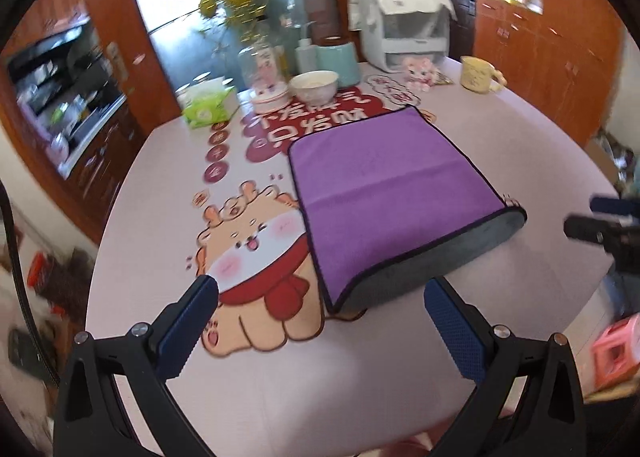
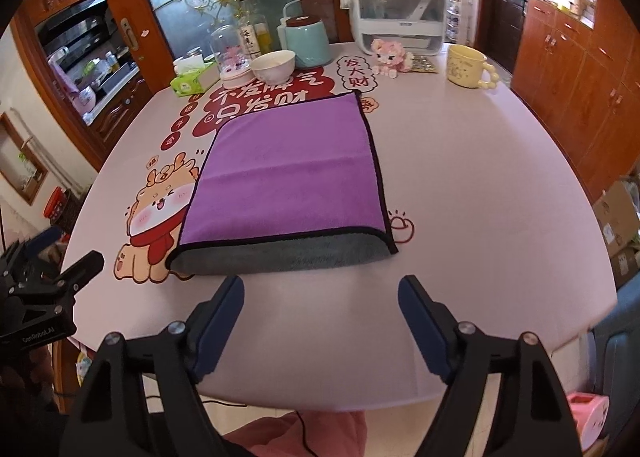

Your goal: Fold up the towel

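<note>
A purple towel (image 1: pixel 384 185) with a dark hem lies folded on the pink table (image 1: pixel 280 369). Its grey underside shows along the near edge. In the right wrist view the towel (image 2: pixel 288 181) lies straight ahead. My left gripper (image 1: pixel 320 293) is open and empty, just short of the towel's near left corner. My right gripper (image 2: pixel 320 289) is open and empty, just short of the grey near edge. The right gripper also shows at the right edge of the left wrist view (image 1: pixel 600 225), and the left gripper at the left edge of the right wrist view (image 2: pixel 52 289).
At the far side of the table (image 2: pixel 480 197) stand a white bowl (image 2: pixel 274 65), a teal kettle (image 2: pixel 306 41), a yellow mug (image 2: pixel 468 67), a green tissue box (image 2: pixel 190 81), a pink plush toy (image 2: pixel 390 57) and a white appliance (image 2: pixel 396 5). Wooden cabinets (image 2: pixel 580 77) stand to the right.
</note>
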Tool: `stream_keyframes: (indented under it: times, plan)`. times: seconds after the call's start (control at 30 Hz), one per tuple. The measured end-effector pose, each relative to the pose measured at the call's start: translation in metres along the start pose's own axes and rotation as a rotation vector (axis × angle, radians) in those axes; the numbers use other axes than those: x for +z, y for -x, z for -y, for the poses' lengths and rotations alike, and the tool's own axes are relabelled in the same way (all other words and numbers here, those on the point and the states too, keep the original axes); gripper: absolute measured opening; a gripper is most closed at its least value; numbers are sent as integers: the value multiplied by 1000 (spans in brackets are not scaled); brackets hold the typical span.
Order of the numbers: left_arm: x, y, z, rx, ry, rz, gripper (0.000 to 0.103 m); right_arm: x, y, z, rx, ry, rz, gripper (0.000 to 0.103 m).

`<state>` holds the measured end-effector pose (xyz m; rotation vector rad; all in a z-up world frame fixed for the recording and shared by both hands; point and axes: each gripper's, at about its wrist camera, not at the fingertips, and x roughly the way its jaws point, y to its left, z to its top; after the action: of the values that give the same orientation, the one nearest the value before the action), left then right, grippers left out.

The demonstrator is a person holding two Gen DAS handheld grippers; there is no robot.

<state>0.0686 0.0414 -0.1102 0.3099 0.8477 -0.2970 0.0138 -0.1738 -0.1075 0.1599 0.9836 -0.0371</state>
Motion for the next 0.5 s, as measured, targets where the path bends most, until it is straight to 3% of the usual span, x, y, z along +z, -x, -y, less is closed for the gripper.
stream_keyframes:
  times: [0.5]
  plan:
    - [9, -69, 17, -112, -59, -67, 102, 9, -59, 32, 96, 197, 65, 75]
